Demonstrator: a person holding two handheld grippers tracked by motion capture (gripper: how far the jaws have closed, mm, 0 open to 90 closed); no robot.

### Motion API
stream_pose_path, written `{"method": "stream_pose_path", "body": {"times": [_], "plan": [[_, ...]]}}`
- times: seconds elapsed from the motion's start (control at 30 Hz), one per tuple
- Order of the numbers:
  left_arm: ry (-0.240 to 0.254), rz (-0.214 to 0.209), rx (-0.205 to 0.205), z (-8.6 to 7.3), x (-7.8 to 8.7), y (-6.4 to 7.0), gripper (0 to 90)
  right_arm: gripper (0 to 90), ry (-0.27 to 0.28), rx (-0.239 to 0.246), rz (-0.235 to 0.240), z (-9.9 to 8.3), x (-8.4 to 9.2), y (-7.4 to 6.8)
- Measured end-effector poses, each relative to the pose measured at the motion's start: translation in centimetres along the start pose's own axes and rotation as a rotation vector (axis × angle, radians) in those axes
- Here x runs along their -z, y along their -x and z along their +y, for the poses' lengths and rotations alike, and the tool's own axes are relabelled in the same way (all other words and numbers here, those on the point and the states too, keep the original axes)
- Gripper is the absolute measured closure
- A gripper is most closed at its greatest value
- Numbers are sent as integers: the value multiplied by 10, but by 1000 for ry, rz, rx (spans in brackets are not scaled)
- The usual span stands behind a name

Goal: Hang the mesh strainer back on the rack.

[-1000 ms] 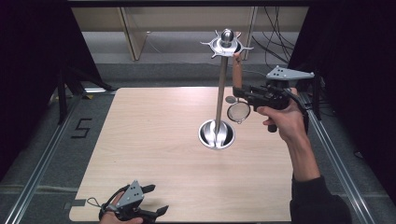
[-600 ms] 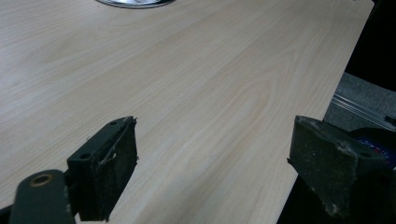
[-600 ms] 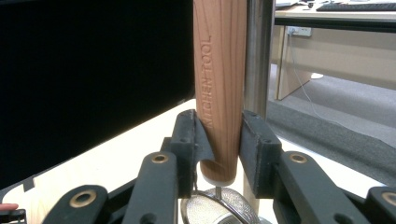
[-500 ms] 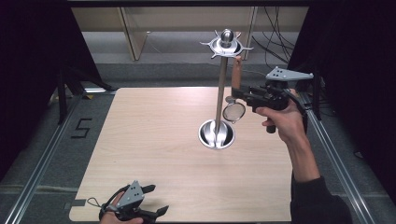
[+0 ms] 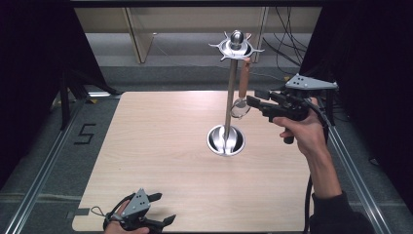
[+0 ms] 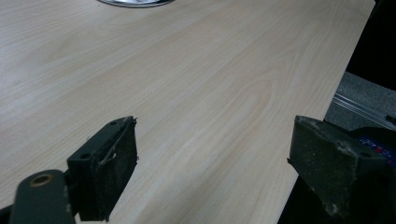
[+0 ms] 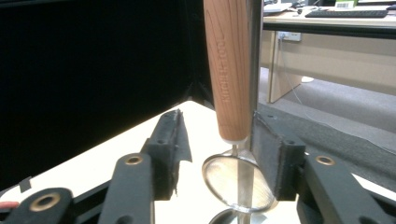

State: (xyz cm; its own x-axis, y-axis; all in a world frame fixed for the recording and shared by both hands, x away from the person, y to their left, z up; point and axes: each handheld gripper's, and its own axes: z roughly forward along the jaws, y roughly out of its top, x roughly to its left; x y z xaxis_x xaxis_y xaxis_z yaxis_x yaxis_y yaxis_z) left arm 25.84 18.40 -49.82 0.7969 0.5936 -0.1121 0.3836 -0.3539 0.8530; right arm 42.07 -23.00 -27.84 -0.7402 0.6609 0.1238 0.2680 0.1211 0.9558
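Observation:
A metal stand [image 5: 230,97] rises from a round base [image 5: 225,140] to a ring of hooks [image 5: 236,46]. From a hook hangs a small strainer with a wooden handle [image 5: 243,78] and a mesh head [image 5: 239,108], close beside the pole. My right gripper [image 5: 252,99] is level with the mesh head; its jaws have just been opening. In the right gripper view the strainer [image 7: 229,70] hangs between the parted jaws of my right gripper [image 7: 224,149], with a gap at the left pad [image 7: 173,144]. My left gripper [image 5: 163,208] rests open at the table's near edge, holding nothing [image 6: 215,144].
The wooden table [image 5: 160,146] has bare room left of the stand. Metal rails [image 5: 44,165] run along both sides. A floor mark reading 5 [image 5: 84,133] lies at the left. Cables and furniture stand beyond the far edge.
The right gripper's jaws have parted from the strainer, and the mesh head now hangs a little nearer the pole. The left gripper has not moved.

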Motion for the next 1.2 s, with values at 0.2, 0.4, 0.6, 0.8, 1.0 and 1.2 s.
{"method": "stream_pose_path", "body": {"times": [0.2,0.4,0.6,0.8,1.0,1.2], "plan": [[0,3,23,0,0,1,147,485,-10,14,-33,-9,7,-5],[1,0,-5,0,0,0,147,459,-7,37,-52,-16,13,-8],[0,0,-2,0,0,0,147,454,-27,51,-72,-26,16,-11],[-7,3,14,-1,0,0,147,436,-30,60,-78,-39,20,-13],[-4,2,-10,0,0,-1,147,425,-35,67,-71,-49,20,-15],[2,2,-3,0,1,0,147,419,-52,65,-88,-57,19,-14]]}}
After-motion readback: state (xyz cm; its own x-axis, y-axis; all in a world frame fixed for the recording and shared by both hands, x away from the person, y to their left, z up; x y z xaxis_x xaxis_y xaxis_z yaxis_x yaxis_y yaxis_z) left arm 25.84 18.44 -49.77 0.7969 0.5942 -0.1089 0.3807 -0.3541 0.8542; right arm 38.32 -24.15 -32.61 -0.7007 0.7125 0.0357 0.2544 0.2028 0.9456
